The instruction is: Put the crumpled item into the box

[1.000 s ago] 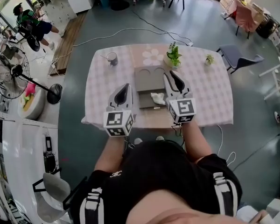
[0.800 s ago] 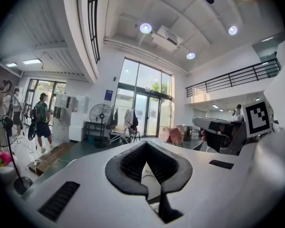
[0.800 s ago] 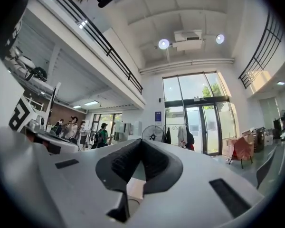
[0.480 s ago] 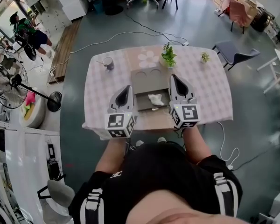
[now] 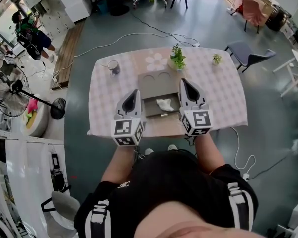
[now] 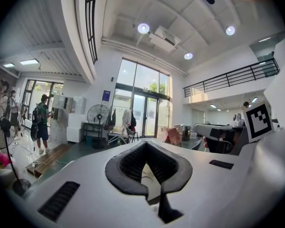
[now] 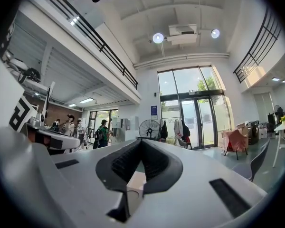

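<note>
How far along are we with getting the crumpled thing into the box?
Done, it seems: the white crumpled item lies inside the grey box on the table. In hand: nothing; the left gripper and right gripper are both shut and empty, either side of the box. Left: apparently nothing.

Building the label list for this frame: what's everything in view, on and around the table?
table: 1, pink checked cloth, centre
box: 1, grey, mid-table
crumpled item: 1, white, in box's near section
cup: 1, dark, table's far left
potted plants: 2, green, table's far edge
chair: 1, grey, right of table
fan: 1, black, floor left
left gripper: 1, white, shut, left of box
right gripper: 1, white, shut, right of box
</note>
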Demonstrator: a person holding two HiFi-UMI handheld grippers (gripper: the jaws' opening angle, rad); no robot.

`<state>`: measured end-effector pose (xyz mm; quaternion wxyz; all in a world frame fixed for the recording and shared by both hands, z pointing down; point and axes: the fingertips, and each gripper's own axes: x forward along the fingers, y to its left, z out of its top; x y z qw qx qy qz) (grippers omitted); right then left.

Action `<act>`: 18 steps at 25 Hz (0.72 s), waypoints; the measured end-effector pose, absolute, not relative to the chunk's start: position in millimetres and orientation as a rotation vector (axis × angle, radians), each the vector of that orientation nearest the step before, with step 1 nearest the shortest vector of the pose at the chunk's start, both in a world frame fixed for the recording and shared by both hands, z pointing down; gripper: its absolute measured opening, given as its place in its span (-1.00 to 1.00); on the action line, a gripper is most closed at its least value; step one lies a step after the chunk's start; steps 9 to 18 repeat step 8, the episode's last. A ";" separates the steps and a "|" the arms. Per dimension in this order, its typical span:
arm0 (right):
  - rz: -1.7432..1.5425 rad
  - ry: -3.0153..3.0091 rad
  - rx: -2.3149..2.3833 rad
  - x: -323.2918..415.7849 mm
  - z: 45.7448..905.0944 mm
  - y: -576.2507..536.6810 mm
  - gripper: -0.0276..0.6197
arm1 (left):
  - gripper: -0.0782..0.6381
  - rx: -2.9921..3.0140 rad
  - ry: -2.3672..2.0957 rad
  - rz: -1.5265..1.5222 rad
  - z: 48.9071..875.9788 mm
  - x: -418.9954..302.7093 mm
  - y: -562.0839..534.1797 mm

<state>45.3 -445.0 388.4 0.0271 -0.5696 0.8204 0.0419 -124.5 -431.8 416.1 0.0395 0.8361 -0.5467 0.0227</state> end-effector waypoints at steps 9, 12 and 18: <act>0.155 2.555 -1.756 41.3 386.9 -442.5 -0.91 | -0.81 2.554 -1.686 0.067 412.3 -128.1 -427.2; 0.155 2.555 -1.756 41.3 386.9 -442.5 -0.91 | -0.81 2.554 -1.686 0.067 412.3 -128.1 -427.2; 0.155 2.555 -1.756 41.3 386.9 -442.5 -0.91 | -0.81 2.554 -1.686 0.067 412.3 -128.1 -427.2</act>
